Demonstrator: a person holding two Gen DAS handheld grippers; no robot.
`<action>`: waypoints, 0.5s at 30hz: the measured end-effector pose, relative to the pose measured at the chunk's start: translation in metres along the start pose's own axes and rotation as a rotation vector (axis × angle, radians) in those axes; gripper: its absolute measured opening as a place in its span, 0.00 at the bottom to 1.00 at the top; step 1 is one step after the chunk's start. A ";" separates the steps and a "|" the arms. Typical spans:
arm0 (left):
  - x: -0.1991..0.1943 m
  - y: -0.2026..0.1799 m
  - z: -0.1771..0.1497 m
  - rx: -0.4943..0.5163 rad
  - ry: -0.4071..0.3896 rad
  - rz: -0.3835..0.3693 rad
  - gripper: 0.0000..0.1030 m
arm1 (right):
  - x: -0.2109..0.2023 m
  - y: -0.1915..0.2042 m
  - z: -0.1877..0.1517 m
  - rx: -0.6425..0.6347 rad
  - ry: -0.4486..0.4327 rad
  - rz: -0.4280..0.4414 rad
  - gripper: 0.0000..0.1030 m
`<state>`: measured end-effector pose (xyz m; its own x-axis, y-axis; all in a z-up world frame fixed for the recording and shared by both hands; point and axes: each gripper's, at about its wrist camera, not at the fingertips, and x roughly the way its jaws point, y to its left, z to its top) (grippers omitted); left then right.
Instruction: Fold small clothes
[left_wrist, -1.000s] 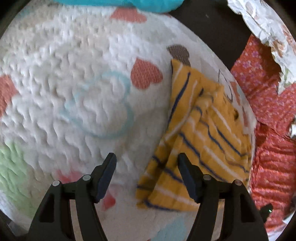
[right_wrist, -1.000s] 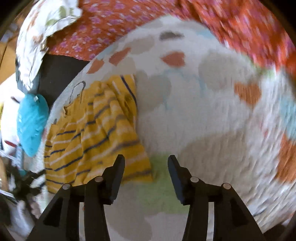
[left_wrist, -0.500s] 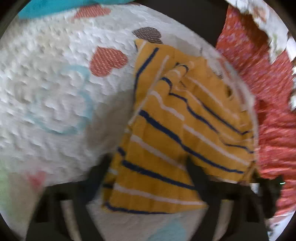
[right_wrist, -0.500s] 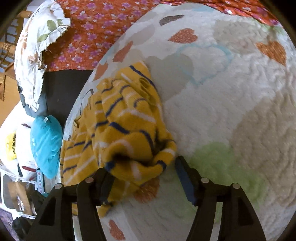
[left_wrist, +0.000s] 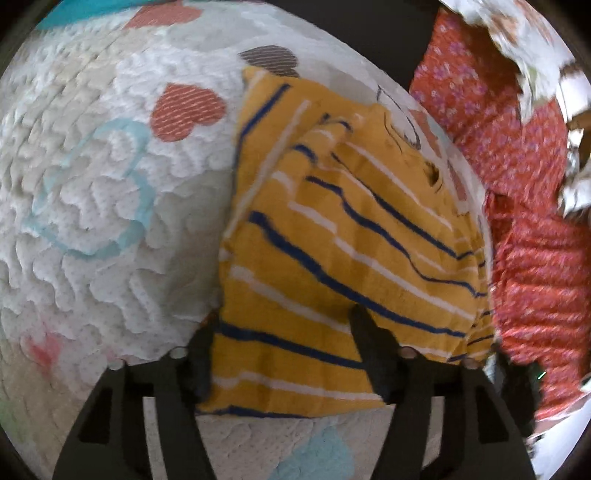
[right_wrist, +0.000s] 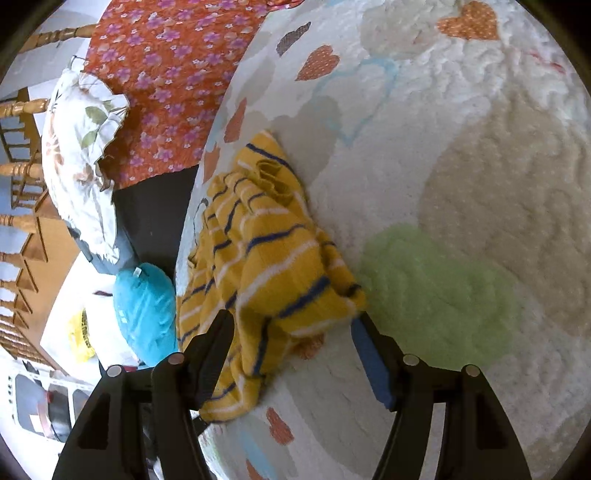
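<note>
A second ago both grippers were beside the yellow striped shirt (left_wrist: 332, 236); now the left gripper (left_wrist: 284, 354) and right gripper (right_wrist: 291, 325) each have cloth between wide fingers, though I cannot tell if they pinch it. The shirt lies bunched on the white heart quilt (left_wrist: 103, 192), so a fold looks started. Its long side runs away from both cameras, toward the quilt's far edge.

A home, likely a bedroom: a quilted white blanket (right_wrist: 461, 177) printed with hearts lies under the gripper (right_wrist: 291, 339), an orange floral bedspread (right_wrist: 166, 74) beyond it, a ruffled floral pillow (right_wrist: 74, 155) and teal cushion (right_wrist: 144, 306) to its left, and turned wooden spindles (right_wrist: 18, 170) farther left.
</note>
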<state>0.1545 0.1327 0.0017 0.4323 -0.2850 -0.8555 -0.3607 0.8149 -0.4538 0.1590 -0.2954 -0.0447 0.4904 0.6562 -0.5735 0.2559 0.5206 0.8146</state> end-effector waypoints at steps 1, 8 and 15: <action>0.003 -0.007 -0.001 0.029 0.000 0.046 0.62 | 0.009 0.006 0.001 -0.012 0.010 0.000 0.70; -0.006 -0.001 0.005 0.011 0.035 0.114 0.13 | 0.047 0.029 0.007 -0.164 0.053 -0.208 0.14; -0.028 -0.004 -0.013 0.004 0.051 0.146 0.09 | 0.004 0.036 0.004 -0.241 0.074 -0.191 0.11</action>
<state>0.1331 0.1311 0.0239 0.3326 -0.1882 -0.9241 -0.4132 0.8518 -0.3222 0.1740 -0.2761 -0.0171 0.3881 0.5672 -0.7264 0.1289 0.7470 0.6521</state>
